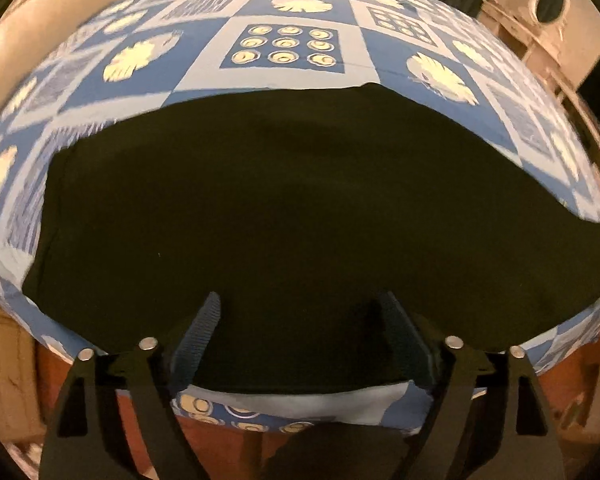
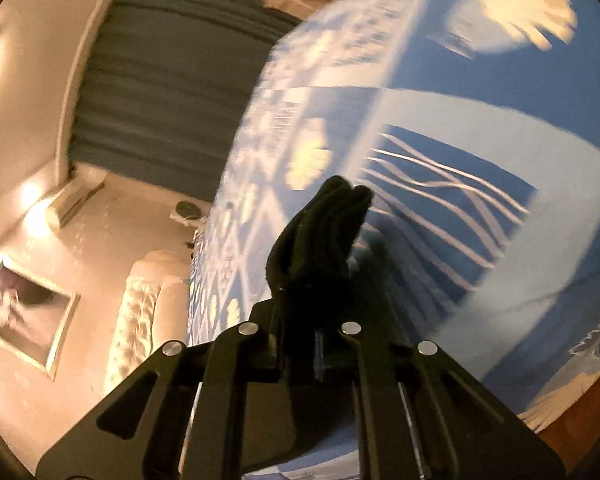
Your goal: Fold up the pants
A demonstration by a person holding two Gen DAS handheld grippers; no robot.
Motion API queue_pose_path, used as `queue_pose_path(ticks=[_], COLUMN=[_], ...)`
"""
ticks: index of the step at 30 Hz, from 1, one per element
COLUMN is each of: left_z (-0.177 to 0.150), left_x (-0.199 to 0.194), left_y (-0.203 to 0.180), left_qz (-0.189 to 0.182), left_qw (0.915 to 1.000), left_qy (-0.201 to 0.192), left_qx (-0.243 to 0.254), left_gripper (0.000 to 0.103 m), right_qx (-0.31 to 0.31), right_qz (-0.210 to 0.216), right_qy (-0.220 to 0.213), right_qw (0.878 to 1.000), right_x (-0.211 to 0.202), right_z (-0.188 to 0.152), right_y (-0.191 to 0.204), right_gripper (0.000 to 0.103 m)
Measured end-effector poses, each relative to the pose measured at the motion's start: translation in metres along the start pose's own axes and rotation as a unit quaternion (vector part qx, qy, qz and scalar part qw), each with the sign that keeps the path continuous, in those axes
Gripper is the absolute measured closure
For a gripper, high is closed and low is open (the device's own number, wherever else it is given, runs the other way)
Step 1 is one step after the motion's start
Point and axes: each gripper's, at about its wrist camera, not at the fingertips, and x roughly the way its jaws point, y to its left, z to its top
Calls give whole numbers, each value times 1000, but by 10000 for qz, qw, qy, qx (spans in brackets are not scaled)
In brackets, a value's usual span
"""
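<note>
The black pants (image 1: 284, 208) lie spread flat across a bed with a blue and white patterned cover (image 1: 288, 44). My left gripper (image 1: 300, 308) is open, its two fingers wide apart just above the near edge of the pants, holding nothing. In the right wrist view my right gripper (image 2: 324, 248) is shut on a bunched piece of the black pants (image 2: 320, 232), which sticks up between the fingers above the bed cover (image 2: 480, 120). The right view is tilted and blurred.
The bed's near edge (image 1: 300, 404) hangs over a reddish wooden frame below the left gripper. A white shelf unit (image 1: 540, 40) stands at the far right. The right wrist view shows a dark curtain (image 2: 160, 80), a cream padded headboard (image 2: 140, 312) and a framed picture (image 2: 24, 320).
</note>
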Motion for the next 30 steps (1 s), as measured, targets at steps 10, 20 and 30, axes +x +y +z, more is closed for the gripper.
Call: queue_pose_path(ticks=[10,20,30], left_z=[-4,-1,1], left_x=[8,1,-4], left_y=[-7,9,20], left_qz=[98,-285,-519], left_qw=[9996,9994,9970], left_qy=[115,50,-56], left_qx=[253,-163,-564], left_gripper=[12,12,12], right_qx=[-1841,-2529,-2802], right_qz=[338,454,32], right_qy=[512,1382,2105], right_qw=[9810,9565,9366], right_x=[42,125,188], right_z=[-71,-185,-276], right_y=[156,220,202], right_gripper=[94,94,94])
